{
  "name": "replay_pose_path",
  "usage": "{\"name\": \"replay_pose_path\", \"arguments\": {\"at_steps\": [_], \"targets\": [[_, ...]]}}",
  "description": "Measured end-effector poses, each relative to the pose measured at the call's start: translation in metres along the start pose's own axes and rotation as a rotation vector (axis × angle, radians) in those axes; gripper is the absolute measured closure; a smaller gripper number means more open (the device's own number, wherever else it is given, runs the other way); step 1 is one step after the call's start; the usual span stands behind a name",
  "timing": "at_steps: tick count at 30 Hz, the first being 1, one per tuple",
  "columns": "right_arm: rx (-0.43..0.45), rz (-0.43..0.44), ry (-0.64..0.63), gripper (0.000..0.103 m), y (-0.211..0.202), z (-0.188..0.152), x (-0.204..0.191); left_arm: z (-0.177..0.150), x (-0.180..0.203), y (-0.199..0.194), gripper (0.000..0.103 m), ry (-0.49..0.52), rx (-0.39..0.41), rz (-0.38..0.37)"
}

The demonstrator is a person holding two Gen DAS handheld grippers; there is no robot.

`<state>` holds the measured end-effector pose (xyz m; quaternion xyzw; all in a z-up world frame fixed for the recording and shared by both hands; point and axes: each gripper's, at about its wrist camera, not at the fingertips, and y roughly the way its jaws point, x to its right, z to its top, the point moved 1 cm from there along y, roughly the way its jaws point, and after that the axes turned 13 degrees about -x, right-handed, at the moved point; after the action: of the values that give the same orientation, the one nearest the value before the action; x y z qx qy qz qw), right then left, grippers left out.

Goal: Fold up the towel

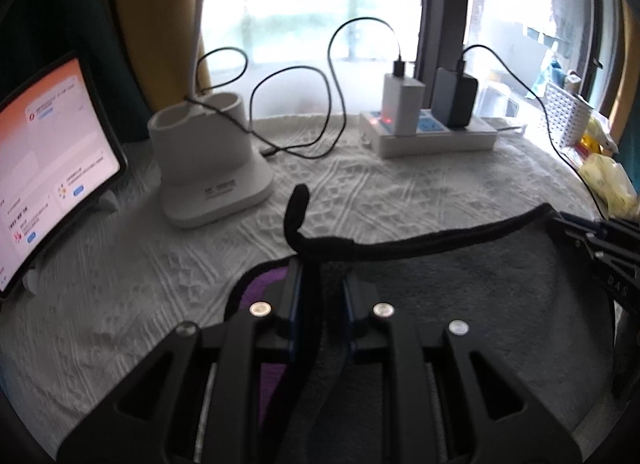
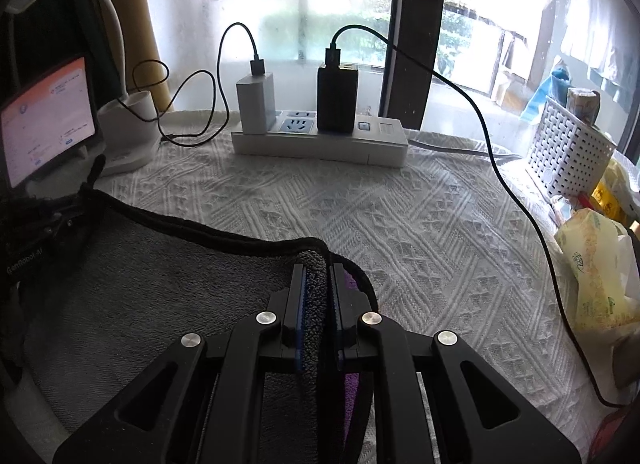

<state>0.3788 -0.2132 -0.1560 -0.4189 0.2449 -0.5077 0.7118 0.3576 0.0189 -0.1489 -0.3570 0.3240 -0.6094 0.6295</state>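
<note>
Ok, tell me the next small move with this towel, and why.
Probably carry both held corners forward together and lay them down. The left gripper and right gripper each pinch the grey towel's black-trimmed edge, lifted over its purple underside, so the fold is only half made.

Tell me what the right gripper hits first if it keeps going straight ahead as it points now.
Probably the white power strip. The right gripper, shut on the grey towel, faces open tablecloth first, then the strip and its chargers. Depth is hard to judge.
</note>
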Motion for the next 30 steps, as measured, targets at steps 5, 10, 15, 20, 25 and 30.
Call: {"name": "replay_pose_path", "arguments": {"at_steps": [5,10,15,20,25,30], "targets": [[-0.064,-0.002,0.019,0.091,0.011,0.003,0.004,0.002,-0.006,0.01,0.079,-0.031,-0.05,0.003],[-0.089,-0.02,0.022,0.087,0.016,0.004,0.004,0.003,-0.013,0.012,0.074,-0.066,-0.068,-0.028],[-0.093,-0.052,0.019,0.078,0.019,0.005,0.001,0.005,-0.024,0.013,0.055,-0.113,-0.087,-0.058],[-0.1,-0.025,0.039,0.075,0.02,0.004,0.006,0.005,-0.026,0.004,0.043,-0.114,-0.05,-0.054],[-0.098,-0.049,0.029,0.072,0.02,0.003,0.004,0.003,-0.023,-0.002,0.037,-0.099,-0.039,-0.056],[-0.094,-0.079,0.038,0.049,0.019,0.002,0.007,0.0,-0.026,-0.013,0.037,-0.106,-0.017,-0.068]]}}
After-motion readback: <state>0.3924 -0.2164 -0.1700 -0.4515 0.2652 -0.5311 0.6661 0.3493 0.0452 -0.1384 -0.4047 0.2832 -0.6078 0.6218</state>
